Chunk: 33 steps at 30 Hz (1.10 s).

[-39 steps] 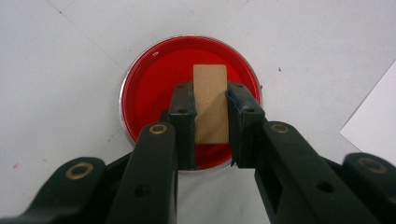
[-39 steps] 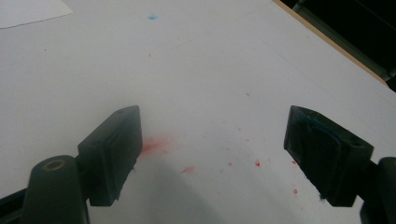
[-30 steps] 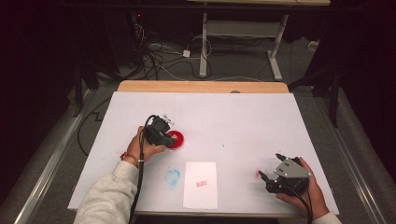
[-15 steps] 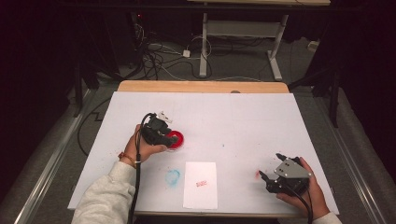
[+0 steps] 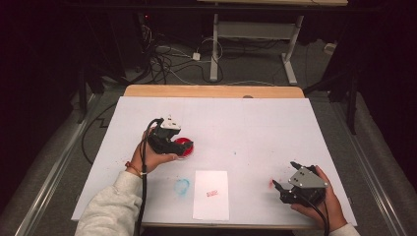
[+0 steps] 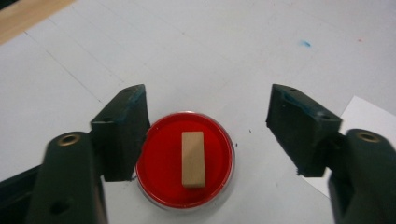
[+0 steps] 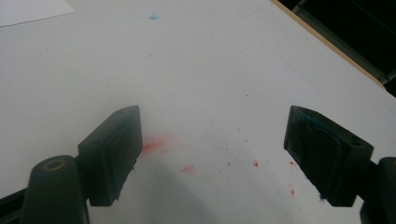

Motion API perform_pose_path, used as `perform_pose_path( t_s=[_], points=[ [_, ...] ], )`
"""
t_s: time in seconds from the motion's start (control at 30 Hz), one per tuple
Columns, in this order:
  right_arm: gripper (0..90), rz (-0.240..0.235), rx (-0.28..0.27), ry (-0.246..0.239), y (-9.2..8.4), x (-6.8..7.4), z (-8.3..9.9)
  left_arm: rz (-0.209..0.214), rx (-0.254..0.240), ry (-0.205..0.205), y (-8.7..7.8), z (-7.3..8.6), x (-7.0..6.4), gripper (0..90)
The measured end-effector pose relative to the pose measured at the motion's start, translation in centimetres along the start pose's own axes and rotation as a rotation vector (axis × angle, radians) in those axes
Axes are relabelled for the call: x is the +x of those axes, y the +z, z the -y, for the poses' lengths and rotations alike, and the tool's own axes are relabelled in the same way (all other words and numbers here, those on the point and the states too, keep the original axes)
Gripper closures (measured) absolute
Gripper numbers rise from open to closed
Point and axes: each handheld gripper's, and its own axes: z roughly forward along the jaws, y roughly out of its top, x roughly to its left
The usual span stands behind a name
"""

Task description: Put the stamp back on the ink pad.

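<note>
A round red dish (image 6: 163, 163) sits on the white table cover with a small wooden block (image 6: 193, 158) lying in it. My left gripper (image 6: 208, 116) hangs open just over it, the dish close to the left jaw; in the high view the left gripper (image 5: 178, 142) is left of centre, at the dish (image 5: 186, 146). My right gripper (image 5: 284, 175) is near the front right, open and empty. In its own view the right gripper (image 7: 212, 135) hovers above bare table with red smudges (image 7: 154, 144) by its left jaw.
A white sheet of paper (image 5: 211, 206) with a small red mark (image 5: 212, 193) lies at the front centre. A blue smudge (image 5: 182, 186) is on the table cover to its left. The wooden table edge (image 5: 211, 91) runs along the back.
</note>
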Motion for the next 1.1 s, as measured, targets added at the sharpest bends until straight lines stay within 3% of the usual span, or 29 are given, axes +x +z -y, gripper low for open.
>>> perform_pose_path(
  t_s=[0.3,0.5,0.67,0.83,1.1],
  points=[
    [19.7,-0.001,-0.003,-0.001,0.0,0.0,0.0,-0.039,-0.100,0.038,-0.6,0.2,-0.7,19.2],
    [19.7,0.001,-0.012,0.003,-0.2,0.0,-0.1,-0.071,-0.154,0.105,-1.3,0.7,-1.4,18.4],
    [19.7,0.000,-0.017,0.005,-0.3,0.1,-0.2,-0.080,-0.156,0.149,-1.5,0.8,-2.4,18.3],
    [19.7,-0.001,-0.028,0.005,-0.5,0.2,-0.4,-0.118,-0.184,0.196,-2.1,0.7,-3.5,18.4],
    [19.7,-0.003,-0.043,0.004,-0.8,0.4,-0.6,-0.128,-0.212,0.231,-2.9,1.2,-4.9,18.3]
  ],
)
